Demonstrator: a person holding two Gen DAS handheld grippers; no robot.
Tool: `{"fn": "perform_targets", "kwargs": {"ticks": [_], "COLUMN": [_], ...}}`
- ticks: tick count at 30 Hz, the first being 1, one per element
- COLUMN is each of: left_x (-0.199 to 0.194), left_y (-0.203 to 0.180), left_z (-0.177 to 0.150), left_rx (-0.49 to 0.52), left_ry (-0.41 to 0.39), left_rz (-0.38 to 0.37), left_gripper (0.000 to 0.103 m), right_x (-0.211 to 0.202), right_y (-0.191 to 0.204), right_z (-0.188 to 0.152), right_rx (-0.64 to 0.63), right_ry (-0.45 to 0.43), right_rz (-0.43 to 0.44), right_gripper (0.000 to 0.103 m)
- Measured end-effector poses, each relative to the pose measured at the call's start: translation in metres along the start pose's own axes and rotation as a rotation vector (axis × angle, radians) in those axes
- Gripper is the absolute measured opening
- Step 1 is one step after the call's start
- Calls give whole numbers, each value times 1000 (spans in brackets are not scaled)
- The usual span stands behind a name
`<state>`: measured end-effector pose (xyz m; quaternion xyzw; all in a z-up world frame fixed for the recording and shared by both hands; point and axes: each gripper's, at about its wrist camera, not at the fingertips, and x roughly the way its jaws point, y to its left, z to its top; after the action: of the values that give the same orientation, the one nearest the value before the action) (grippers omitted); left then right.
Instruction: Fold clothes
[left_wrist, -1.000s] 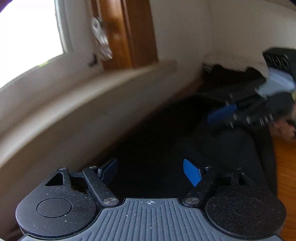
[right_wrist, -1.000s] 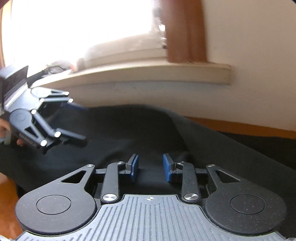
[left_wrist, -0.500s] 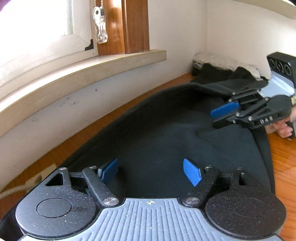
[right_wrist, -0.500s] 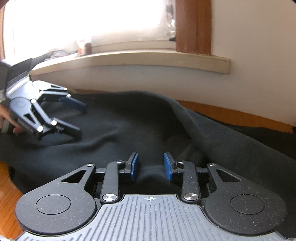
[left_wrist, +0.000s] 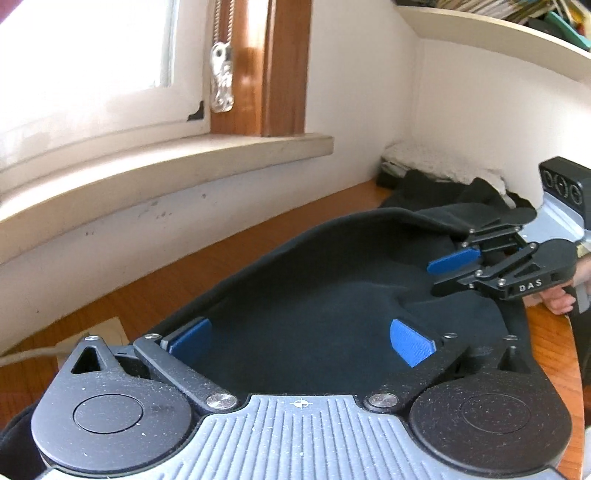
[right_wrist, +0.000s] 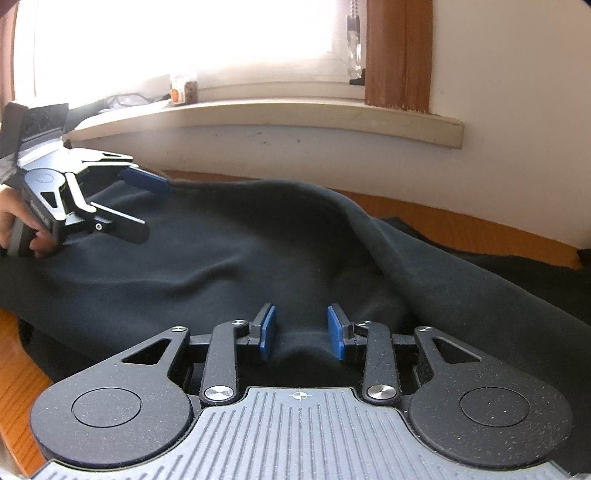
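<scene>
A wooden table (left_wrist: 229, 266) runs along the wall under a pale window sill (left_wrist: 166, 166), and nearly all of it near the sill is covered by a black garment (left_wrist: 314, 314) lying spread out, with a raised ridge of cloth running through its middle and one edge lifted at the end farthest from the sill's corner post. Beyond the garment, against the wall, lies a crumpled white cloth (left_wrist: 443, 166). The left gripper (left_wrist: 299, 339) hovers low over the garment at its end nearer the sill; its jaws have just been opening and now stand spread wide, with only flat cloth below them and nothing pinched. The right gripper (right_wrist: 302, 334) sits over the garment's other end, its blue pads (right_wrist: 267, 332) partly apart, a hump of black cloth rising between them; whether they press it I cannot tell.
</scene>
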<state>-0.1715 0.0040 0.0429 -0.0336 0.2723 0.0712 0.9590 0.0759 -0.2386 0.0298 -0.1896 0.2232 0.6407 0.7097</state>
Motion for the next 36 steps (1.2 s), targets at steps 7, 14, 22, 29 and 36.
{"fn": "perform_targets", "kwargs": {"ticks": [7,14,22,29,36], "left_x": [3,0,-3,-6,-8], "left_y": [1,-2,0,3,4], "left_z": [-1,-5,-4,-2,-2], "left_rx": [-2,17,10,-8,-21], "left_ry": [9,41,35,25,19], "left_rz": [11,11,1,1,6], "left_gripper": [103,103,103,103,103], "right_x": [2,-29,-119,-159,-154], "right_y": [-1,-11,-64,-87,-101], "right_z": [2,-2,-47,-84,-97], "right_rx": [10,78,83,29,3], "right_ry": [0,-31,13,103,120], "right_rz": [9,39,-232,-421,-445], "right_gripper": [40,47,53,57,57]}}
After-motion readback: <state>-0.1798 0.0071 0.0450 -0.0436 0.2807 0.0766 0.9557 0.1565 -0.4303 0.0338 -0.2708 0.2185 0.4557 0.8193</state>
